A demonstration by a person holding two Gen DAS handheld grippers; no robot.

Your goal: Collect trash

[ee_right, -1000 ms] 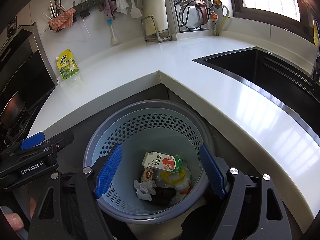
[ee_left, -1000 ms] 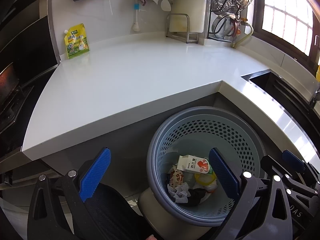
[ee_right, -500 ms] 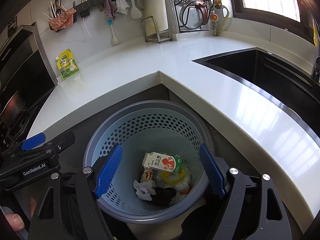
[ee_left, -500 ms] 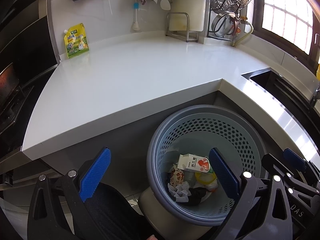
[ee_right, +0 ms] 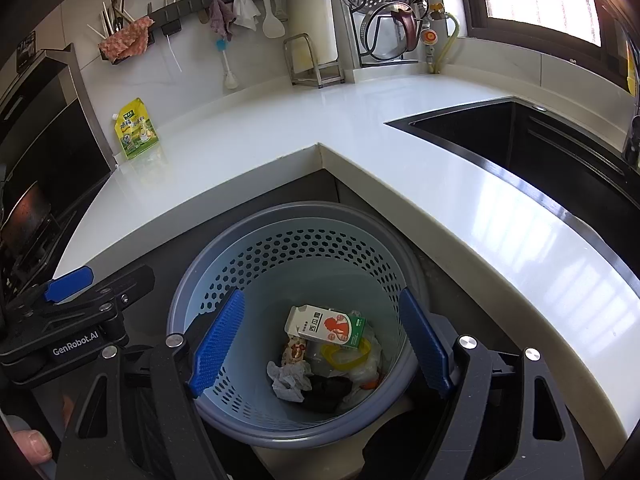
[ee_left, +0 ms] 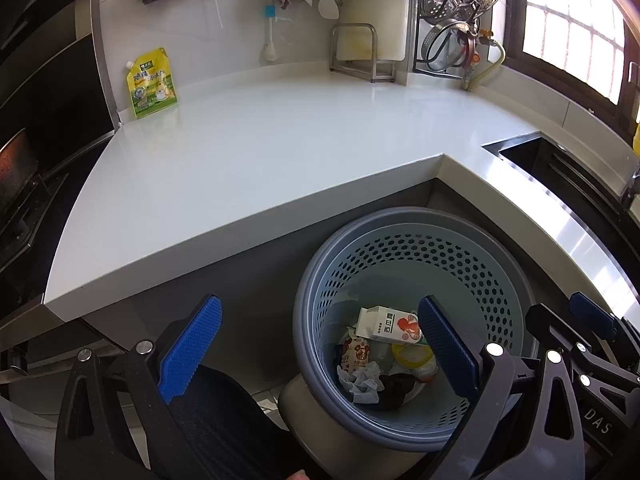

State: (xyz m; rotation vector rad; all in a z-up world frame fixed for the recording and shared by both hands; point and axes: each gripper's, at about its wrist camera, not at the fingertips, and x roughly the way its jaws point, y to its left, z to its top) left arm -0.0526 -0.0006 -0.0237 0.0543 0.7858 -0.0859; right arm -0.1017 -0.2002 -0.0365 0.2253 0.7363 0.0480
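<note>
A blue-grey perforated trash basket stands on the floor in the inner corner of the white counter. Inside it lie a white and red milk carton, crumpled paper, a snack wrapper, a yellow piece and something black. My left gripper hovers open above the basket's left rim, holding nothing. My right gripper hangs open over the basket's mouth, also with nothing in it.
A yellow-green pouch leans against the back wall on the counter. A cutting-board stand, a pot-lid rack and hanging utensils line the wall. A dark sink lies to the right, a stove to the left.
</note>
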